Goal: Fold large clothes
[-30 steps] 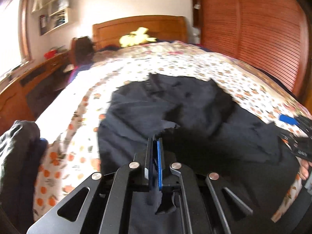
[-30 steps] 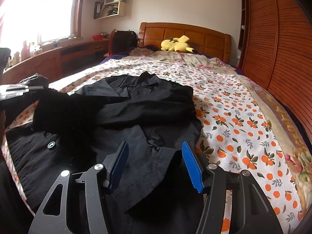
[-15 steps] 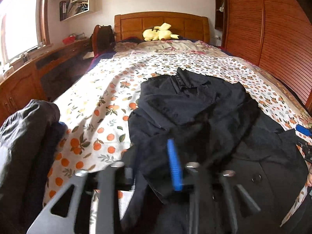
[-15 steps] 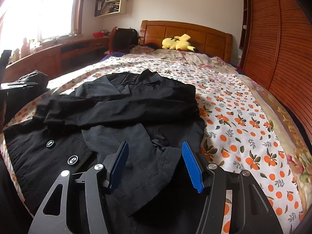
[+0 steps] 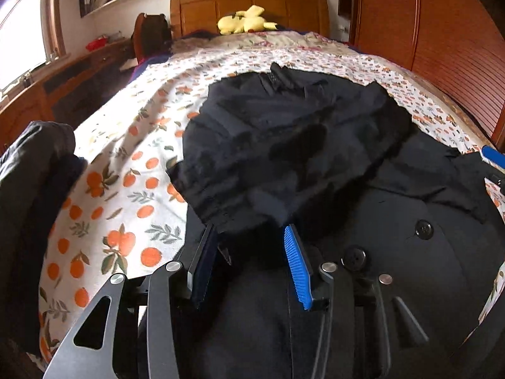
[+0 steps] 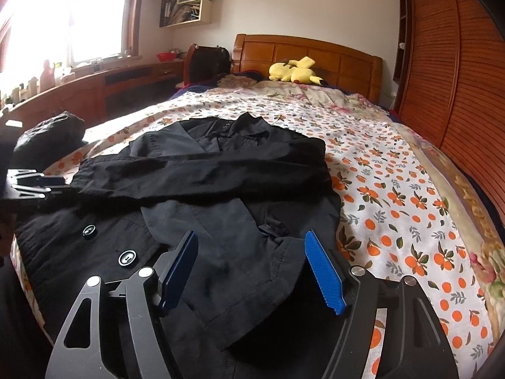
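At the bottom of the left wrist view, the left gripper point(image 5: 251, 237) stands with its jaws apart and nothing clamped; a sleeve end of the black coat point(image 5: 315, 158) droops just in front of the gap, and the dark cloth makes it hard to tell whether it touches the pads. The lower body of the gripper is cut off by the frame edge. In the right wrist view, the right gripper point(image 6: 252, 243) is spread wide over a cuff at the bottom center, holding nothing.

The coat point(image 6: 205, 183) lies flat on the bedspread point(image 6: 394, 189), filling the middle of both views, collar toward the far end, one sleeve folded across the chest. Two buttons point(image 6: 127, 257) show at lower left; folds beneath them dissolve into black. At the left edge of the right wrist view only the tips of the left gripper point(image 6: 38, 186) appear. A dark bundle point(image 5: 31, 173) at the left of the left wrist view is partly cut off and unclear.

Farther up, a yellow plush toy point(image 6: 295, 71) rests against the wooden headboard point(image 6: 315, 53).
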